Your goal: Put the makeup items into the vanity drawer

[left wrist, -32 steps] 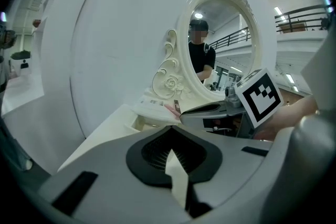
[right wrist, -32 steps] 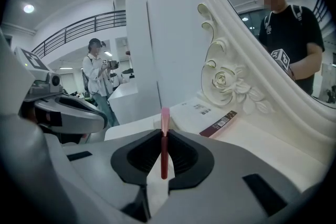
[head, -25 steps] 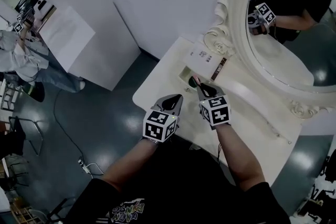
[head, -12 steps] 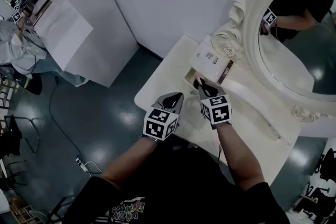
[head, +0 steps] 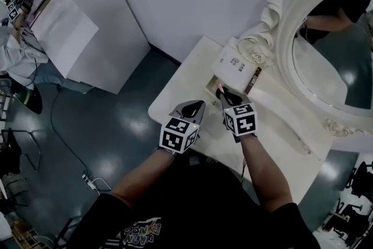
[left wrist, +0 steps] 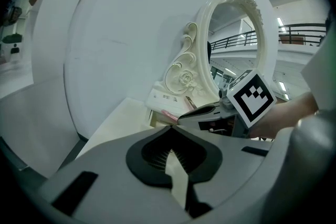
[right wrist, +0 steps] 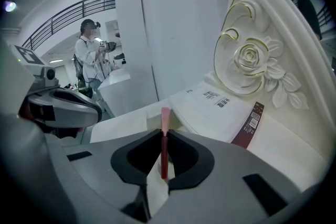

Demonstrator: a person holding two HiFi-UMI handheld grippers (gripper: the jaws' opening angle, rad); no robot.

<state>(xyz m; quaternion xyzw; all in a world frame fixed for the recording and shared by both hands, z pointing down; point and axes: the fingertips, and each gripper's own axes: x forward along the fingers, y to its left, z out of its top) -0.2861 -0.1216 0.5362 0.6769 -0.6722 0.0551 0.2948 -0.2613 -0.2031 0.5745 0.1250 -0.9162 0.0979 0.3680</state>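
The pink stick [right wrist: 165,117] is clamped upright between the jaws of the right gripper [right wrist: 163,136], and its pale tip stands out past them. In the head view this gripper [head: 224,96] hangs over the open drawer [head: 208,87] on the vanity top [head: 175,96]. The left gripper [left wrist: 170,131] is just to the left, above the near edge of the top; its jaws are pressed together with nothing in them. Just beyond the drawer lies a white box [head: 232,60], and to the right stands the oval mirror [head: 332,49]. A person [right wrist: 89,55] stands far left.
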